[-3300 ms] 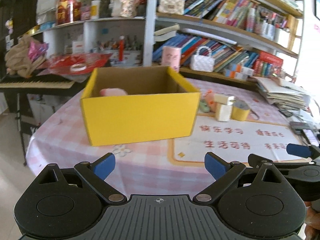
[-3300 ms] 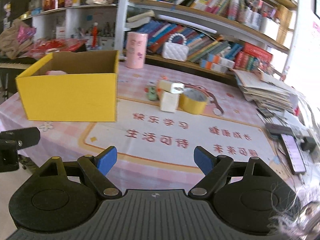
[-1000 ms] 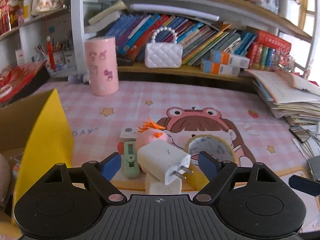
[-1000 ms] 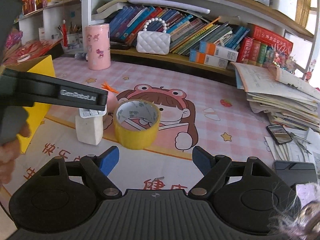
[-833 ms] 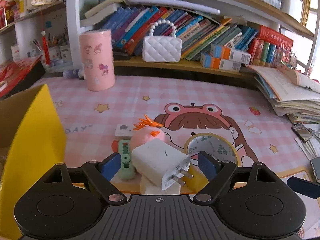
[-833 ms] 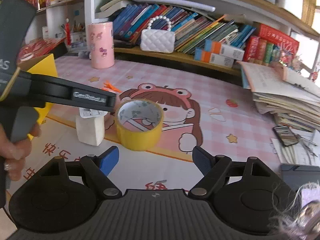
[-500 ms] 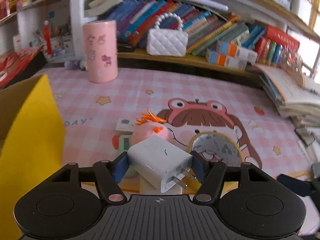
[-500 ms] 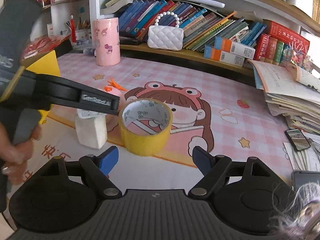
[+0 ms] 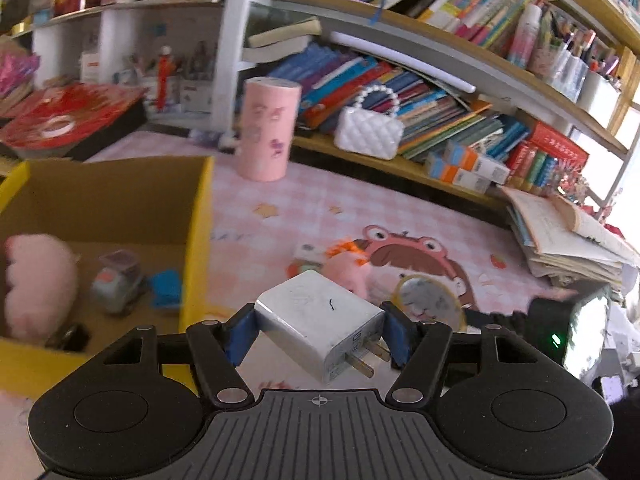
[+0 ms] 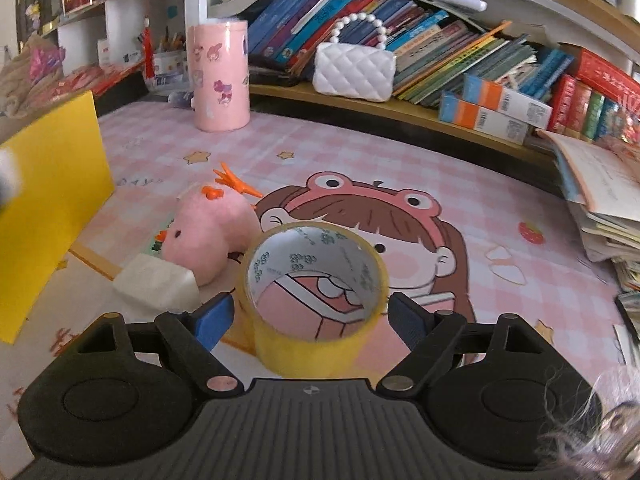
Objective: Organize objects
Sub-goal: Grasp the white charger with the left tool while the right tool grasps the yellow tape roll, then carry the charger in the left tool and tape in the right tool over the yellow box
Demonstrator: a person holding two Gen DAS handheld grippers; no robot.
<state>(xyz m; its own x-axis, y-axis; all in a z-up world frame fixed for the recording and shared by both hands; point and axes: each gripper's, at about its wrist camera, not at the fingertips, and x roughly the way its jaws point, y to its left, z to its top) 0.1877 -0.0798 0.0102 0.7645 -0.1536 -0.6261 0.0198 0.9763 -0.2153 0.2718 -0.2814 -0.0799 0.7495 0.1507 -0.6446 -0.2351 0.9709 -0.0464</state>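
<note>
Between our left gripper [image 9: 316,338]'s two blue pads we hold one white charger [image 9: 320,326], clamped on both sides, its two metal prongs pointing toward the lower right. It hangs above the pink checked tablecloth [image 9: 360,208], just beside the near right corner of the one yellow box [image 9: 196,236]. Looking down into that box from the left wrist view, we count one pink plush [image 9: 38,280], one small grey toy car [image 9: 116,280], one blue piece [image 9: 166,286] and one dark item [image 9: 68,336] too blurred for us to name.

Our right gripper [image 10: 308,316] stands wide, its two pads on either side of the one yellow tape roll [image 10: 316,300], which sits on the cartoon mat [image 10: 420,240] with its opening tilted toward us. The left pad is clearly apart from the roll; the right pad is near its rim, and we cannot tell whether it touches. Just left of the roll we see one white block [image 10: 156,284] lying on the cloth and one pink chick plush [image 10: 204,232] with orange feet, resting against it.

Farther back stand one pink cylinder [image 10: 220,76] with cartoon stickers on the table and one white quilted purse [image 10: 354,68] with a bead handle on the lowest shelf of books. At the right edge, one stack of papers [image 10: 600,200] lies on the table.
</note>
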